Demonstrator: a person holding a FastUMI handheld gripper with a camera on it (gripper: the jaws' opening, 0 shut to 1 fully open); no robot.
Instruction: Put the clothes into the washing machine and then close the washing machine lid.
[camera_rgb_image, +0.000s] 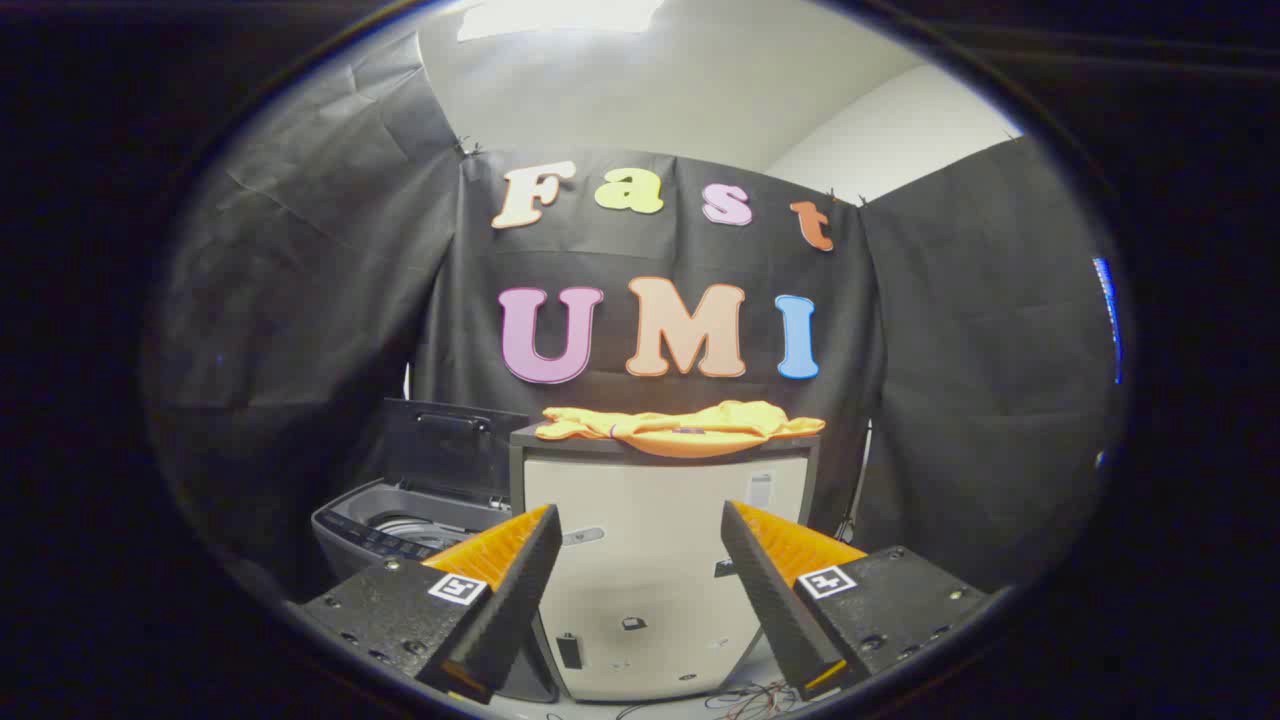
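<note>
So the gripper (640, 520) has its fingers spread wide apart, nothing between them. Well beyond them a crumpled yellow-orange cloth garment (680, 427) lies on top of a tall cream-white boxy cabinet (660, 540) with a dark top edge. Just beside that cabinet on its left sits a dark grey top-loading washing machine (400, 525), with its dark lid (450, 445) standing upright and the drum opening showing. Some loose wires (750, 700) lie on the floor by the cabinet's base.
</note>
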